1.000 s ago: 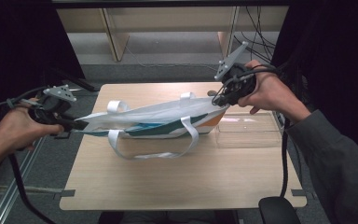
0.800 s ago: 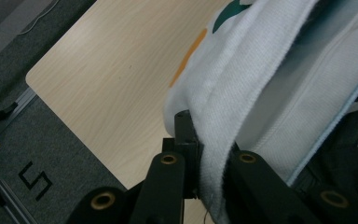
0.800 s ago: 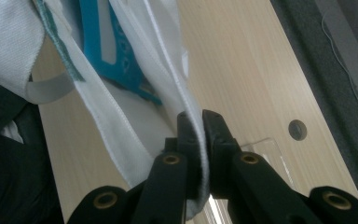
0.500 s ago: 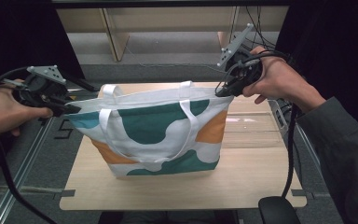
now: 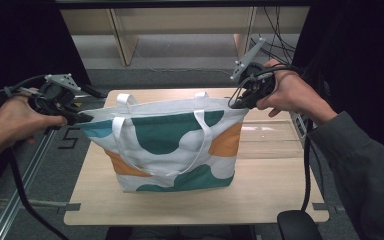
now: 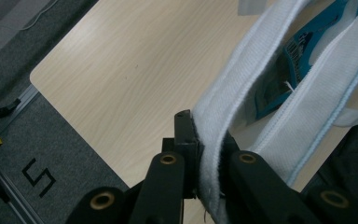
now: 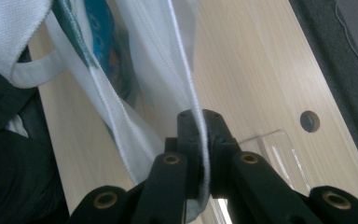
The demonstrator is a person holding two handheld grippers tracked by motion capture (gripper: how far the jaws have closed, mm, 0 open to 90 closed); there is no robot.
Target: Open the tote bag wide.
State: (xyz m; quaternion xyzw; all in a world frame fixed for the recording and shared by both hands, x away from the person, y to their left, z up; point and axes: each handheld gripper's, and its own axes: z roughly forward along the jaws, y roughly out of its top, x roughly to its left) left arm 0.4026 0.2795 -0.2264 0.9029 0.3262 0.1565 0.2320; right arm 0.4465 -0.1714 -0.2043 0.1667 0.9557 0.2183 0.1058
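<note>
A white tote bag with teal and orange patches hangs upright over the wooden table, its bottom resting on the top. My left gripper is shut on the bag's upper left corner, and the white hem sits pinched between its jaws. My right gripper is shut on the upper right corner, where the thin fabric edge runs between its jaws. Both white handles droop down the bag's front. Through the open mouth a blue printed item shows inside.
A clear plastic tray lies on the table behind the bag's right side. A metal rail runs along the floor at the left. Shelving stands beyond the far edge. A round hole pierces the tabletop.
The bag went from lying flat and stretched between the grippers to hanging upright. Both grippers rose and kept their hold on the corners.
</note>
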